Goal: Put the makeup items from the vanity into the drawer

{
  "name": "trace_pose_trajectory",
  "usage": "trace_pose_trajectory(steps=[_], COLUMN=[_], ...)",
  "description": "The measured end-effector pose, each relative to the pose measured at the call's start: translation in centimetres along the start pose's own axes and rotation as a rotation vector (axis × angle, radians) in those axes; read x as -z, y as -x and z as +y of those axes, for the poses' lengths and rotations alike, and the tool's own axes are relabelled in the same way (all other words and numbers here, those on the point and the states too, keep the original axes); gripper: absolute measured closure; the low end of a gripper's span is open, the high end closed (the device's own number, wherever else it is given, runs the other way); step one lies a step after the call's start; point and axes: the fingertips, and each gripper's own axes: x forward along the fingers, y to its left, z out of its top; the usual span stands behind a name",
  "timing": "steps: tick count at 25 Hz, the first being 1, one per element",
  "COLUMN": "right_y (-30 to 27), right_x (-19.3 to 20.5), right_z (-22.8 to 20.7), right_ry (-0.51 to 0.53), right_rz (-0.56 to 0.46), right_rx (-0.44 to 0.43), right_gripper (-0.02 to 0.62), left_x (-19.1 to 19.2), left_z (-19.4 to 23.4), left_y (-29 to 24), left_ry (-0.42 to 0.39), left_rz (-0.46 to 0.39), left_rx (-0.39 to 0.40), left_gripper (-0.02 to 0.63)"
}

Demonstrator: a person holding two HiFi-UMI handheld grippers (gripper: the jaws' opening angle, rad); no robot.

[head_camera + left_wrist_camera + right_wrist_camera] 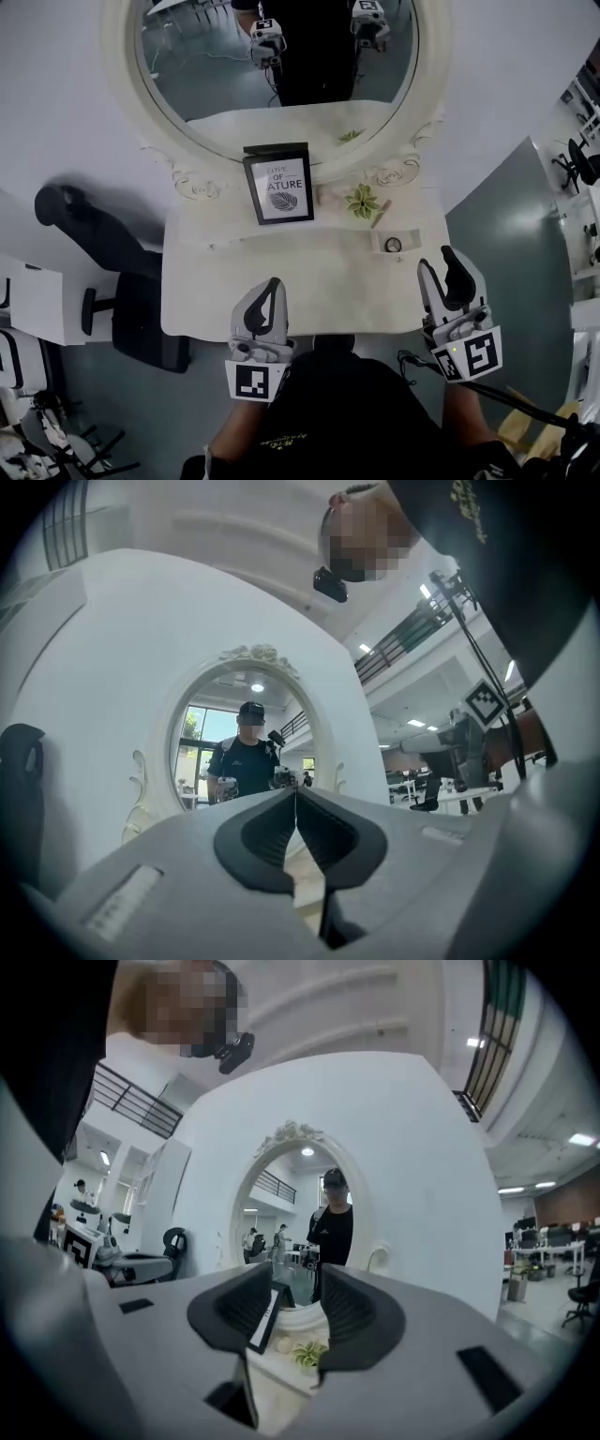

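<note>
On the white vanity (309, 281) a thin tan makeup pencil (382, 214) lies at the back right. Just in front of it a small round compact (393, 245) sits in a shallow white tray (379, 242). A pale, soft-looking item (329, 195) rests beside the plant. My left gripper (273, 281) (295, 791) hovers over the vanity's front edge, shut with nothing in it. My right gripper (436, 259) (295, 1269) stands at the front right corner, just short of the tray, open and empty. No open drawer shows.
A black-framed print (279, 185) (265, 1321) and a small green plant (362, 201) (307, 1354) stand under the oval mirror (277, 56). A black office chair (122, 291) is left of the vanity. Grey floor lies to the right.
</note>
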Motion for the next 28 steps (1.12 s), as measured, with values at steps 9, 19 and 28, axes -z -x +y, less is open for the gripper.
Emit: trace_pose_trajectory(steps=[9, 19, 28], right_y=[5.7, 6.0, 5.7], right_x=[2.2, 4.9, 5.0], right_z=[0.4, 3.1, 4.6], right_ry=[-0.049, -0.074, -0.077], right_rz=[-0.045, -0.055, -0.045], right_rx=[0.113, 0.122, 0.089], right_gripper=[0.443, 0.472, 0.526], left_x=[-1.8, -1.6, -1.6], left_z=[-2.5, -2.6, -2.6], left_y=[2.8, 4.3, 4.6], left_ry=[-0.006, -0.009, -0.004], left_rz=[-0.043, -0.044, -0.043], left_rx=[0.027, 0.034, 0.045], left_gripper=[0.584, 0.584, 0.584])
